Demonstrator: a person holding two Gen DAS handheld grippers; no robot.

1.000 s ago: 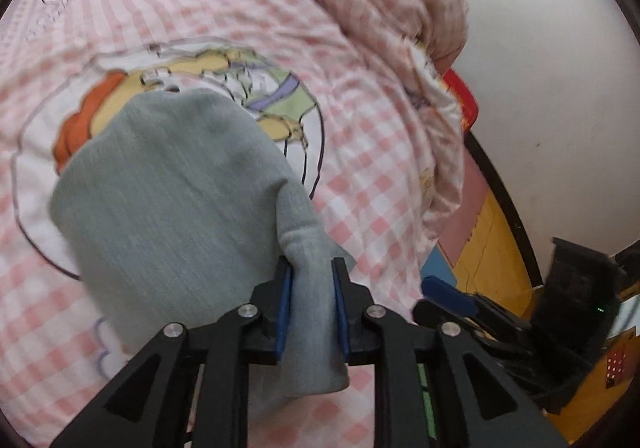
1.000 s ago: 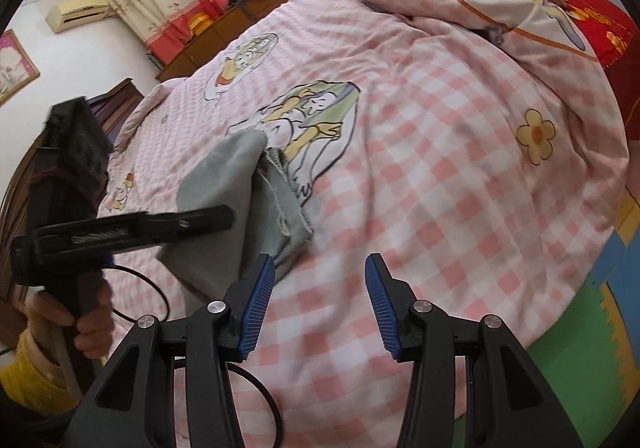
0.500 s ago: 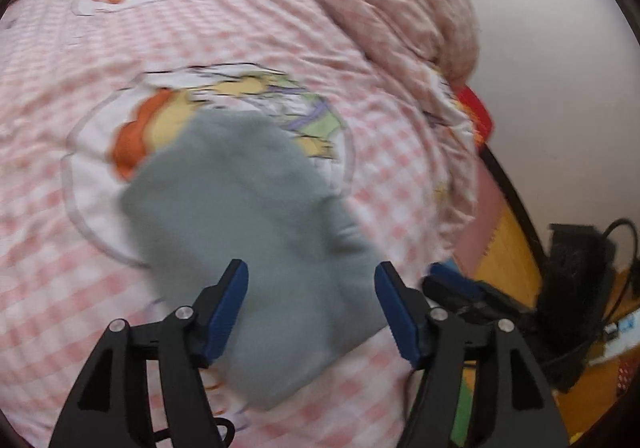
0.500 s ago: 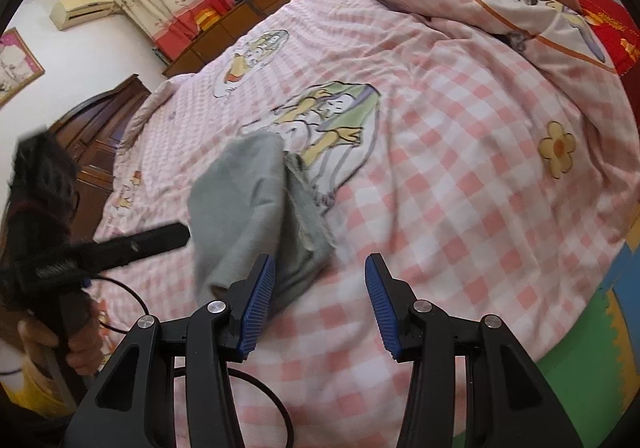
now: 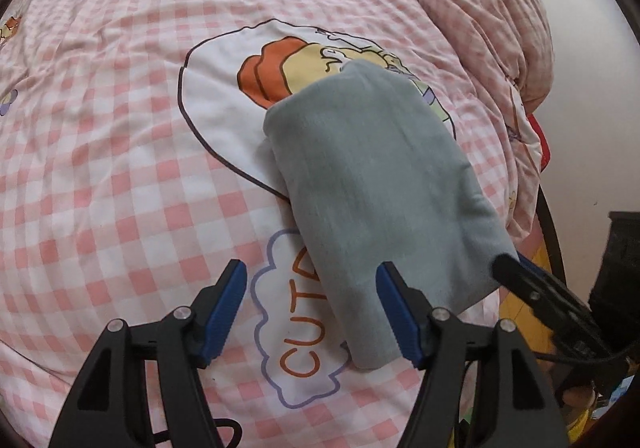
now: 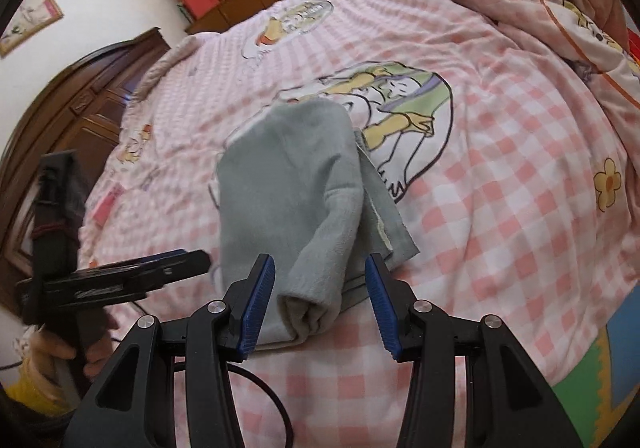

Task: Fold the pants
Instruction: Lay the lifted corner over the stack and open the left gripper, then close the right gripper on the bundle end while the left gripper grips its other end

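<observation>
The grey, soft-knit pants (image 5: 376, 183) lie folded into a compact oblong bundle on the bed's pink-and-white checked quilt with cartoon prints (image 5: 120, 151), partly covering a round cartoon picture and reaching down beside a cloud-shaped patch with orange letters (image 5: 296, 332). In the right wrist view the same bundle (image 6: 288, 191) shows a rolled, thick fold at its near end and thinner layers with a pale hem sticking out along its right side. The left gripper (image 5: 312, 312) hovers over the near end of the pants with its blue-padded jaws spread wide; nothing sits between them but the quilt and the bundle's corner below. The right gripper (image 6: 318, 300) is likewise spread, its jaws standing on either side of the rolled end, though whether the pads touch the cloth cannot be told. In the right wrist view the left gripper's black body (image 6: 120, 276) appears at the left, held by a hand (image 6: 56, 348) in a yellow sleeve (image 6: 28, 396). A bunched pink checked duvet (image 5: 488, 7) is heaped at the far right of the bed, well apart from the pants.
</observation>
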